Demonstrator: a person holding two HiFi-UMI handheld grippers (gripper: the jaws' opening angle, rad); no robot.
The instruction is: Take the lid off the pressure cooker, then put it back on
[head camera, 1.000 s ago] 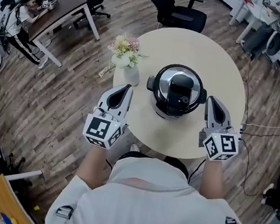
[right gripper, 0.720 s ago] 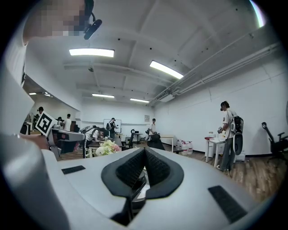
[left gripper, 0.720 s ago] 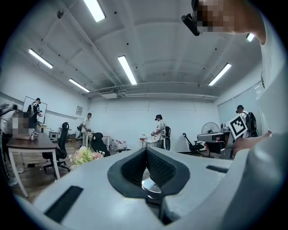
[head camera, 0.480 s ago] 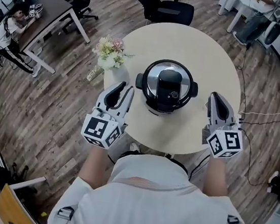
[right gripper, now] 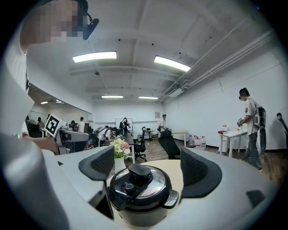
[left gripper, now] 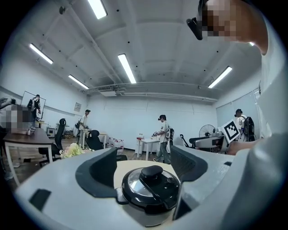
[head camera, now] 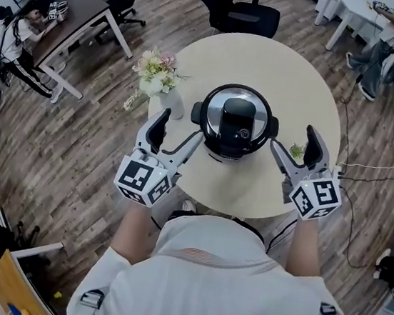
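The black pressure cooker (head camera: 233, 128) stands on the round beige table (head camera: 274, 62), its lid (head camera: 238, 115) on, with a black handle across the top. My left gripper (head camera: 178, 134) is level at the cooker's left side and my right gripper (head camera: 294, 149) at its right side, both at the table's near edge. Both sets of jaws have just been opening and stand wide, pressing on nothing. In the left gripper view the cooker (left gripper: 150, 191) sits ahead between that gripper's (left gripper: 144, 164) dark pads. The right gripper view shows the cooker (right gripper: 140, 188) the same way, framed by the open right gripper (right gripper: 147, 165).
A white vase of flowers (head camera: 161, 76) stands on the table just left of the cooker, close to my left gripper. A black office chair (head camera: 231, 6) is behind the table, a desk (head camera: 80, 8) at the far left, and cables (head camera: 368, 172) lie on the floor at the right.
Both grippers were shut in the earlier frames and now stand wide open. They have edged in toward the cooker's sides. The cooker and its lid have not moved.
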